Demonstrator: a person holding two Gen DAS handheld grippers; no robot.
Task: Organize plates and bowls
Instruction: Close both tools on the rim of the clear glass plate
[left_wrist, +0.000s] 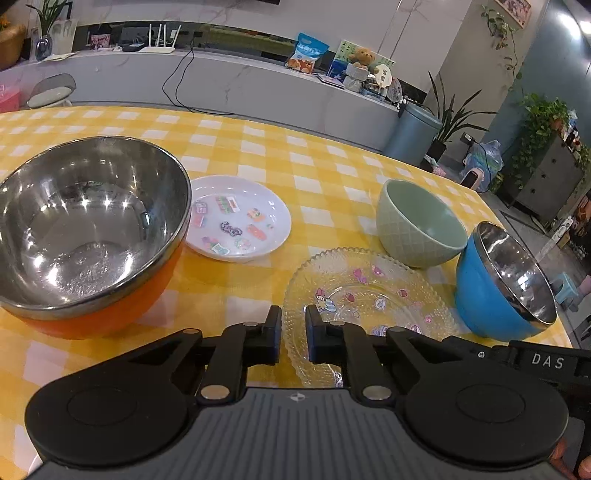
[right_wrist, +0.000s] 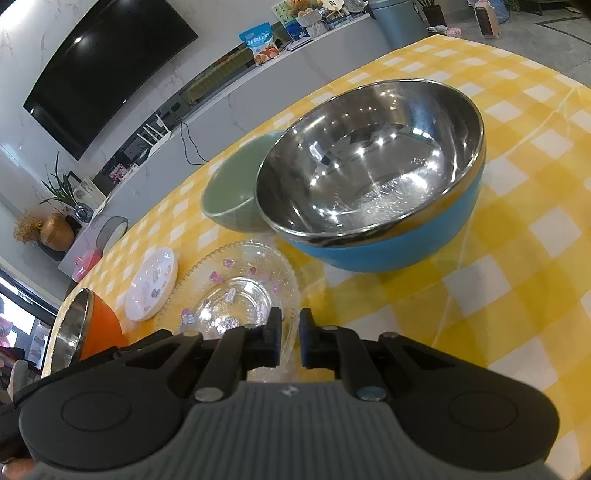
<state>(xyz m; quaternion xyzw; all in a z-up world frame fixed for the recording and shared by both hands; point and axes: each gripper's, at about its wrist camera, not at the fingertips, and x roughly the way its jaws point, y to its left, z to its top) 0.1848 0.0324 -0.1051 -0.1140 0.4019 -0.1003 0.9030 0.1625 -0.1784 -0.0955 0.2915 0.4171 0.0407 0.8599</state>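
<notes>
The clear, bead-rimmed glass plate (left_wrist: 364, 295) with pink cartoon stickers lies flat on the yellow-checked surface (left_wrist: 258, 155), just in front of the pale green ceramic bowl (left_wrist: 417, 225). The left gripper (left_wrist: 293, 334) and right gripper (right_wrist: 290, 338) hover over the plate's near rim, jaws narrowly parted, gripping nothing.

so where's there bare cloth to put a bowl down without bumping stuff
Bare tablecloth lies right of the blue bowl, and a wide strip runs behind the white plate. A smaller gap sits between the orange bowl and glass plate. It is crowded where the green bowl meets the blue bowl.
</notes>
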